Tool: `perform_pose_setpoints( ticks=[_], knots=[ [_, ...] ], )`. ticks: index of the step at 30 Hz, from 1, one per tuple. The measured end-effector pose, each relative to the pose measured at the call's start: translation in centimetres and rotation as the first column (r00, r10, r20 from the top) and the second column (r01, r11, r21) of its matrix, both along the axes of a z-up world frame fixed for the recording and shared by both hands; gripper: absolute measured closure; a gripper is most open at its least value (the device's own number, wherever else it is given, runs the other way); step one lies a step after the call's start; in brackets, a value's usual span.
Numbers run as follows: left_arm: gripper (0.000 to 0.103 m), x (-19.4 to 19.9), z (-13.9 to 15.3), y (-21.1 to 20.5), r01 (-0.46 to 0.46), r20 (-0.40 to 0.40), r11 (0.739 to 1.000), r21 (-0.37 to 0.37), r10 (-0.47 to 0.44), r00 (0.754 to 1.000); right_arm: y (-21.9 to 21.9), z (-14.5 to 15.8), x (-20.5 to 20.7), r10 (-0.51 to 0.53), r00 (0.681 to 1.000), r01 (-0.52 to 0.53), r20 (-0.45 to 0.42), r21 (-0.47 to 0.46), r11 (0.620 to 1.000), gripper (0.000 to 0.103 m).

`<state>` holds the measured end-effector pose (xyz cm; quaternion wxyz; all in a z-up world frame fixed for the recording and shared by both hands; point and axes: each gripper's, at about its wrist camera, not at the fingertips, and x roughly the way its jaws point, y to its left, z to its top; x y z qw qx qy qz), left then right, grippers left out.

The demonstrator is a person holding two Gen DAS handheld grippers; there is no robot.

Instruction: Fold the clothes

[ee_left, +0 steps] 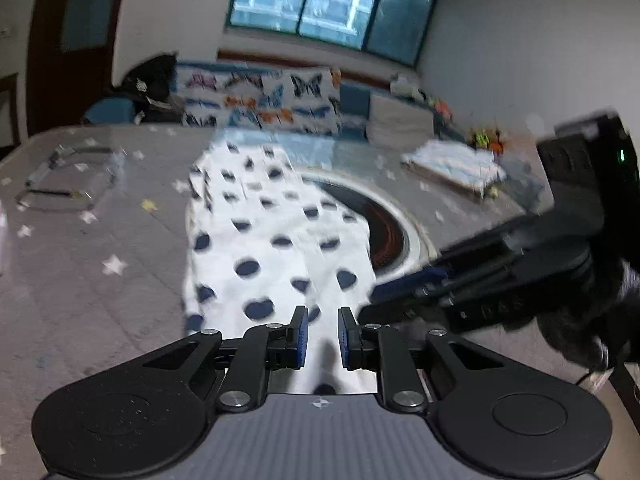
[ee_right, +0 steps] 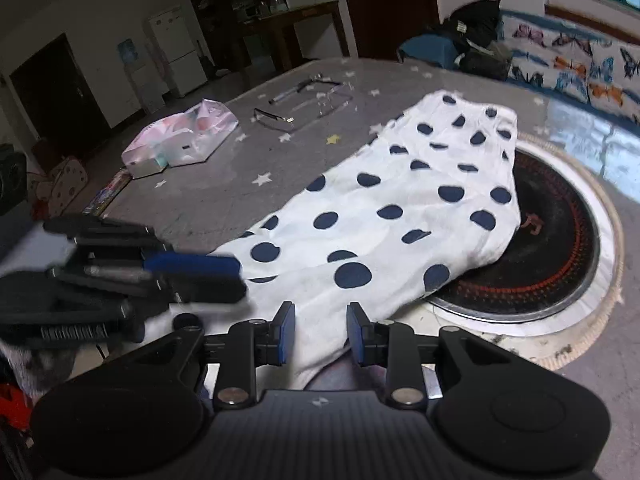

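1. Far left in the right wrist view, a crinkly translucent plastic bag sits on the grey star-print tablecloth, holding small boxes; the printing on them is too small to read.
2. Next along, a clear, rounded-rectangular tray with thin, pen-like objects on it lies flat on the cloth.
3. Centre stage: the white garment with navy polka dots, thin soft fabric, lightly wrinkled. Its long axis runs from the near table edge away toward the far side, and the far end looks squared off.
4. The left gripper hovers over the garment's near end, black fingers with blue pads parted, white cloth visible in the gap but nothing pinched.
5. The right gripper is also over that near end, jaws spread, the cloth's edge passing between the pads without being clamped.
6. Just right of the garment, a round black cooktop with red ring markings and a metal rim is set into the table; the garment's right edge drapes over it. A red mark is printed on it, unreadable.
7. Right again in the left wrist view, a blurred stack of pale-blue folded fabric rests on the table.
8. Behind, a butterfly-print cover spans the bench.
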<state>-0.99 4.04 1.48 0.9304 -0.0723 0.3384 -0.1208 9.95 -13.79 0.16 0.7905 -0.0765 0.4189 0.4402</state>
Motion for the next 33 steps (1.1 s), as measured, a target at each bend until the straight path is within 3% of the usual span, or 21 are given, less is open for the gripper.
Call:
perform_pose_setpoints(
  ticks=[5, 10, 14, 15, 19, 22, 29, 31, 33],
  knots=[
    [0.085, 0.7, 0.1, -0.1, -0.003, -0.010, 1.000, 0.005, 0.003, 1.000, -2.7, 0.4, 2.5, -0.101, 0.995, 0.100, 0.009, 0.025, 0.995, 0.075],
    [0.085, 1.5, 0.3, -0.1, -0.008, -0.019, 1.000, 0.011, 0.008, 1.000, -5.0, -0.9, 6.3, -0.225, 0.974, 0.225, -0.002, -0.009, 0.974, 0.075],
    [0.084, 3.3, 1.5, -2.3, 0.060, 0.011, 0.998, 0.017, -0.060, 0.998, -5.1, -2.0, 8.3, -0.247, 0.969, 0.247, -0.017, -0.014, 0.969, 0.074],
    [0.082, 3.8, 1.7, -3.0, 0.080, 0.019, 0.996, 0.034, -0.081, 0.997, -5.1, -2.3, 8.7, -0.250, 0.968, 0.250, -0.023, -0.011, 0.968, 0.074],
    [0.061, 6.2, 1.2, -5.8, 0.121, 0.030, 0.985, 0.124, -0.126, 0.992, -4.7, -2.2, 10.2, -0.247, 0.967, 0.249, -0.056, 0.028, 0.968, 0.074],
    [0.060, 7.9, 0.3, -7.0, 0.121, 0.023, 0.975, 0.186, -0.128, 0.992, -4.2, -1.8, 11.0, -0.230, 0.970, 0.235, -0.073, 0.063, 0.970, 0.074],
    [0.063, 10.1, -1.8, -6.1, 0.081, -0.033, 0.979, 0.187, -0.076, 0.997, -2.9, -0.3, 12.2, -0.173, 0.979, 0.191, -0.110, 0.187, 0.964, 0.074],
    [0.078, 10.5, -2.1, -5.4, 0.071, -0.044, 0.985, 0.158, -0.065, 0.997, -3.1, -0.1, 12.1, -0.176, 0.979, 0.195, -0.106, 0.200, 0.960, 0.074],
    [0.081, 10.7, -2.1, -4.6, 0.060, -0.047, 0.991, 0.117, -0.055, 0.997, -3.3, 0.2, 12.1, -0.181, 0.978, 0.199, -0.103, 0.210, 0.957, 0.073]
  ],
)
